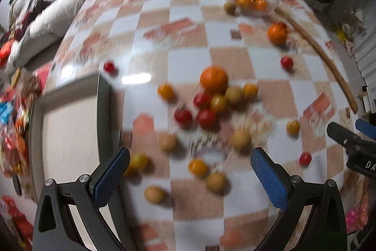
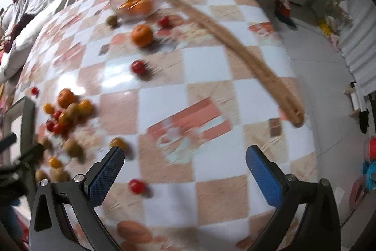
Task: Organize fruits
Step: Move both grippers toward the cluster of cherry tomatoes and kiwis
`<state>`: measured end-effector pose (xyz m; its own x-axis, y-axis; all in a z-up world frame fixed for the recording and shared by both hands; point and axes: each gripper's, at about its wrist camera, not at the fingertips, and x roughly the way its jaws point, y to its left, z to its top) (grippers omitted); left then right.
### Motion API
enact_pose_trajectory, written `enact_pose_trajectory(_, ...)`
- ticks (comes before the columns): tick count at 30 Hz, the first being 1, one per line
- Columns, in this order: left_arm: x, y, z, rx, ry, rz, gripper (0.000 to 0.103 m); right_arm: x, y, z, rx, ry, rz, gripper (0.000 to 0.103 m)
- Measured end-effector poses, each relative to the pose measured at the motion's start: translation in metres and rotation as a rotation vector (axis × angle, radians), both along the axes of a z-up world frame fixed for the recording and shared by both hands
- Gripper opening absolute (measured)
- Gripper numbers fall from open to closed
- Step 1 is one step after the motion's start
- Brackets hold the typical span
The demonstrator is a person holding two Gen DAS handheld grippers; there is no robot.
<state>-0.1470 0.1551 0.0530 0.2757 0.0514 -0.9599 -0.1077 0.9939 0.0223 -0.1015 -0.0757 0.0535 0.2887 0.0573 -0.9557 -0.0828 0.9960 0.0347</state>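
Fruits are scattered loose over the checked tablecloth (image 1: 185, 62), most of them in a cluster (image 1: 211, 100) ahead of the left gripper (image 1: 190, 168) and slightly beyond its fingertips: a large orange (image 1: 213, 78) with red and yellow small fruits pressed against it; brownish round fruits (image 1: 240, 139) and a small orange-yellow one (image 1: 197, 167) lie nearer, between the spread fingers as seen from the left wrist. A glass bowl (image 2: 138, 4) holding several oranges is seen far ahead of both grippers, so it is judged to be the collecting place for that kind; one orange (image 2: 142, 35) lies loose just short of it. A grey-rimmed tray (image 1: 70, 133) sits to the left of the left gripper, apparently bare, and may be meant for another sort. The left gripper is held wide open with nothing between its blue pads, presumably to take a fruit from the near group; the right gripper (image 2: 185, 171) is likewise spread wide and empty, hung over bare cloth with a red fruit (image 2: 136, 185) just inside its left finger. A long wooden stick (image 2: 237, 48) lies ahead and to the right; both views are blurred, so smaller details cannot be told.
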Motion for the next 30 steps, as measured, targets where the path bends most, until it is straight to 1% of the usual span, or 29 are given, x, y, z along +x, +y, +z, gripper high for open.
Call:
enact_pose_trajectory(4,-0.012,0.0,-0.003,-0.015,0.026,0.009,0.103,-0.008,0.014,0.002,0.004,0.025,0.024,0.103)
enact_pose_trajectory(12,-0.013,0.006,0.002,-0.041,0.041,0.014,0.103,-0.014,0.024,0.004,0.021,0.055,0.035,0.103)
enact_pose_trajectory(17,-0.015,0.01,0.0,-0.028,0.048,0.013,0.103,-0.017,0.026,0.004,0.028,0.061,0.036,0.103)
enact_pose_trajectory(30,-0.012,0.014,0.004,-0.022,0.037,0.016,0.103,-0.018,0.029,-0.001,0.041,0.071,0.045,0.103)
